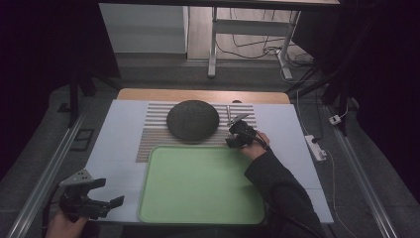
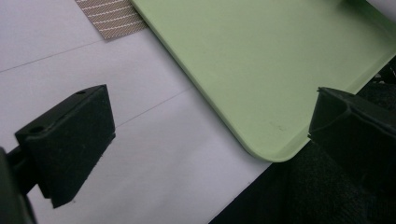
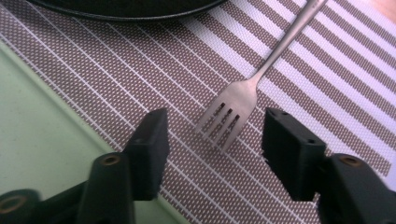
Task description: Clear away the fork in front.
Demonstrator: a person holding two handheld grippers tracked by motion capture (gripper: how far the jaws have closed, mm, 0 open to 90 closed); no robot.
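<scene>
A metal fork (image 3: 243, 93) lies on a brown-and-white striped placemat (image 3: 116, 79), tines toward me, handle running away to the upper right. My right gripper (image 3: 215, 135) is low over the mat with the tines between its jaws; both pads stand clear of the metal, so it is open. In the high view this gripper (image 1: 234, 134) sits just right of a dark round plate (image 1: 192, 120), with the fork (image 1: 229, 113) beyond it. My left gripper (image 1: 111, 192) hovers open and empty near the table's front left corner.
A light green tray (image 1: 198, 183) lies in front of the placemat (image 1: 153, 134); its near-left corner (image 2: 261, 60) lies beneath my left gripper (image 2: 210, 121). The tray edge (image 3: 42, 121) is close to my right gripper's left jaw. The plate rim (image 3: 126, 7) lies beyond the fork.
</scene>
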